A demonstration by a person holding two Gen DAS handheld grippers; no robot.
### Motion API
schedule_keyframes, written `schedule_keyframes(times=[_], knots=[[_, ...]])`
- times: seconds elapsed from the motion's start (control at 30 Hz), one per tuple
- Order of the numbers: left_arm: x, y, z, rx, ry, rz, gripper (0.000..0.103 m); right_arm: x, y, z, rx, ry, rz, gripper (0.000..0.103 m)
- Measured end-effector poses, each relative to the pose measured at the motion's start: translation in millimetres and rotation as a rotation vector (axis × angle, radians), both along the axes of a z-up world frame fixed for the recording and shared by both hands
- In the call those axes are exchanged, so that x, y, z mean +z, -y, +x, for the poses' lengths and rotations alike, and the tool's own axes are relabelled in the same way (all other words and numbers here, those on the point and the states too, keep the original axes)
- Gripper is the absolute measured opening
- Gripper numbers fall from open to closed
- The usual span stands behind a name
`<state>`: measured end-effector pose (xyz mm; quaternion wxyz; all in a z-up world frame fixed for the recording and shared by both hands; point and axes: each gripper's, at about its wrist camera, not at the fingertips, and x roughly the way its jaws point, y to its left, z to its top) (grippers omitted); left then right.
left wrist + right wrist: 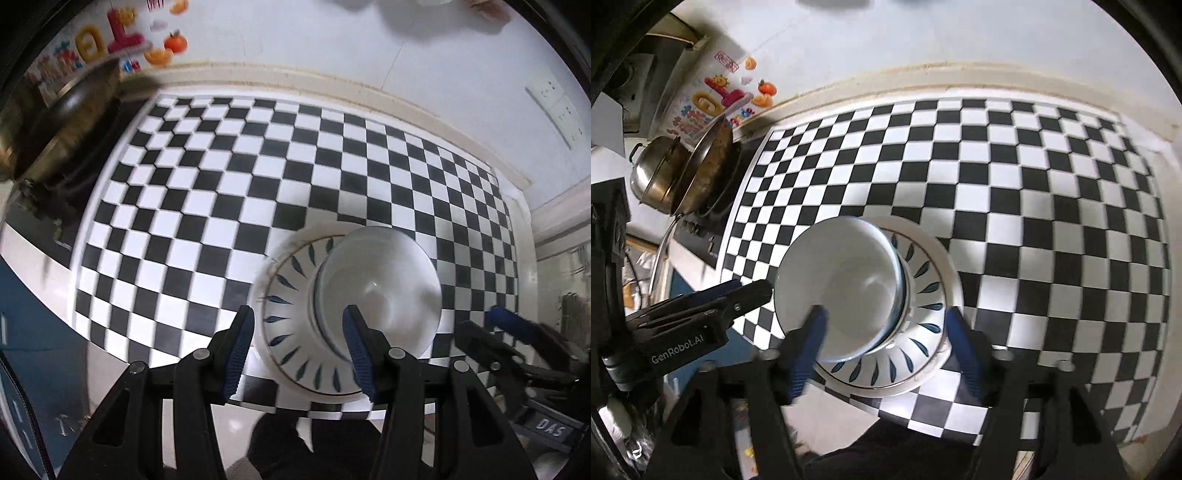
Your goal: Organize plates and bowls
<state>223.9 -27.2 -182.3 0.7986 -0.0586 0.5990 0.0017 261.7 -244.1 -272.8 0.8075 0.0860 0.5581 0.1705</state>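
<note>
1. The white bowl (846,288) is seen stacked on the leaf-patterned plate (923,321), near the checkered mat's (1034,206) front edge
2. Left gripper (301,350) and right gripper (886,350) are held open, empty, above the plate; a straight lift clear is advised

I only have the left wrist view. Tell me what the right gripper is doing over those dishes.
Observer: The right gripper has its fingers spread open, one above the white bowl and the other above the leaf-patterned plate under it. They grip nothing.
Operator: Now report what stands by the stove. My view is a blur there.
Observer: A steel pot stands right beside the pan, at the left end of the counter.
</note>
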Motion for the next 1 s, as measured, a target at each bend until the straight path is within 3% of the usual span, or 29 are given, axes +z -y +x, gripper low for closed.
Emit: schedule_keyframes(times=[0.07, 0.2, 0.27, 0.6, 1.0], knots=[[8, 0, -7, -0.012, 0.040, 0.025, 0.066, 7, 0, -9, -0.021, 0.023, -0.025, 0.083], [24, -1, -21, -0.031, 0.114, 0.070, 0.078, 21, 0, -29, -0.067, 0.071, -0.062, 0.088], [31, -2, -26, -0.046, 0.135, 0.070, 0.089, 28, -1, -40, -0.090, 0.099, -0.081, 0.090], [75, -1, -69, -0.078, 0.250, 0.061, 0.089, 70, 0, -95, -0.193, 0.206, -0.098, 0.094], [150, 16, -170, -0.060, 0.420, 0.096, 0.089, 151, 12, -209, -0.207, 0.420, -0.126, 0.096]])
